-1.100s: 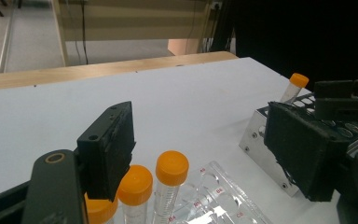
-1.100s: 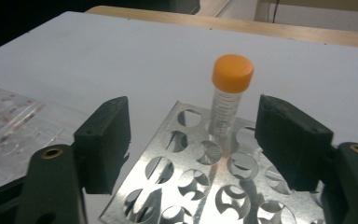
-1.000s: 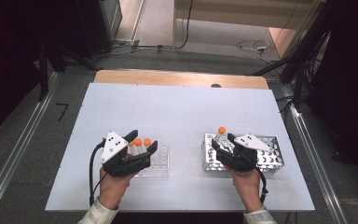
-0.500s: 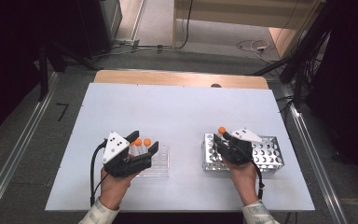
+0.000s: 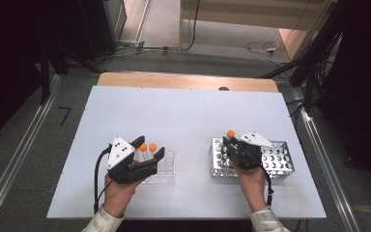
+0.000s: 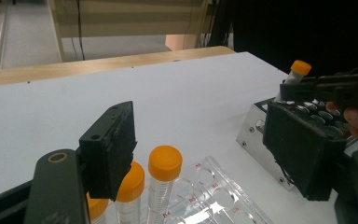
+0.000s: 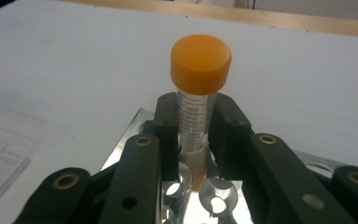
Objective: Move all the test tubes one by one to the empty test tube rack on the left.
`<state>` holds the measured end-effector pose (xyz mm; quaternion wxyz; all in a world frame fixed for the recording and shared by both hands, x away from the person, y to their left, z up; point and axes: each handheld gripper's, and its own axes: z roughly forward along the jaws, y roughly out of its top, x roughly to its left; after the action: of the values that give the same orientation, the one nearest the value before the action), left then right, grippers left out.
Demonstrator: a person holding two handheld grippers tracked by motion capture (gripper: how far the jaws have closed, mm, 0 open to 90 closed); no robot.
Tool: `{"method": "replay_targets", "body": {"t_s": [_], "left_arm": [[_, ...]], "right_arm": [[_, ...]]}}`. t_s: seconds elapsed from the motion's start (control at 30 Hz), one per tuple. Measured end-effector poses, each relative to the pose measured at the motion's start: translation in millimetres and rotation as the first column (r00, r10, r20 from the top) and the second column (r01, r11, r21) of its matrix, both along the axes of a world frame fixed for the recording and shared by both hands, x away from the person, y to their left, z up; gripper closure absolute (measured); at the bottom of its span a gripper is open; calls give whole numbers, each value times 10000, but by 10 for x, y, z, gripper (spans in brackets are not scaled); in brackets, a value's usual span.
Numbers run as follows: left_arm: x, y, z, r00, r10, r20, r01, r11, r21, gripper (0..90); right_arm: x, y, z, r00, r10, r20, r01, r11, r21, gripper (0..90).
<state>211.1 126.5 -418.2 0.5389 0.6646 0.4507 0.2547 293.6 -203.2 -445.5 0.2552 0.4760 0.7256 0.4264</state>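
At the white counter [image 5: 183, 121], our right tool [image 7: 196, 140] clamps an orange-capped tube [image 7: 199, 93] upright at the 11 o'clock corner of the metal rack [image 5: 280, 159], its foot seemingly in or just above a hole. Our left tool [image 5: 147, 150] hangs with jaws spread wide over the clear plastic rack [image 6: 214, 196], at 8 o'clock on the counter, where more capped tubes [image 6: 164, 182] stand between them, untouched.
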Motion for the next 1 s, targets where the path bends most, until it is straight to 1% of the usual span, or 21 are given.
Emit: {"method": "replay_targets", "body": {"t_s": [0.1,0.23,0.37,0.53,0.63,0.8,0.93,1.0], "left_arm": [[-2,-1,0,10000,-15,6,15,10000,4,253],[-5,-8,2,10000,-16,30,16,10000,-49,253],[-6,-6,3,10000,-13,23,13,10000,-52,253],[-10,-7,4,10000,-27,17,27,10000,-54,253],[-17,4,11,10000,-49,34,49,10000,0,253],[-32,11,25,9999,-61,83,62,10000,-72,259],[-41,0,31,9999,-105,85,106,9999,-87,259],[-46,-7,37,9998,-137,124,138,9999,-79,260]], "right_arm": [[-39,-16,82,9997,-24,231,21,9999,129,716],[-96,-34,189,9982,-17,602,8,9999,150,716],[-150,-66,294,9964,0,852,-26,9995,302,716],[-204,-93,382,9948,15,1021,-61,9990,442,718],[-236,-87,406,9944,194,1044,-242,9987,455,718],[-313,-48,440,9927,646,1021,-707,9958,574,718],[-379,26,454,9894,1052,998,-1112,9922,564,718],[-410,77,443,9870,1245,1018,-1298,9904,472,718]]}}
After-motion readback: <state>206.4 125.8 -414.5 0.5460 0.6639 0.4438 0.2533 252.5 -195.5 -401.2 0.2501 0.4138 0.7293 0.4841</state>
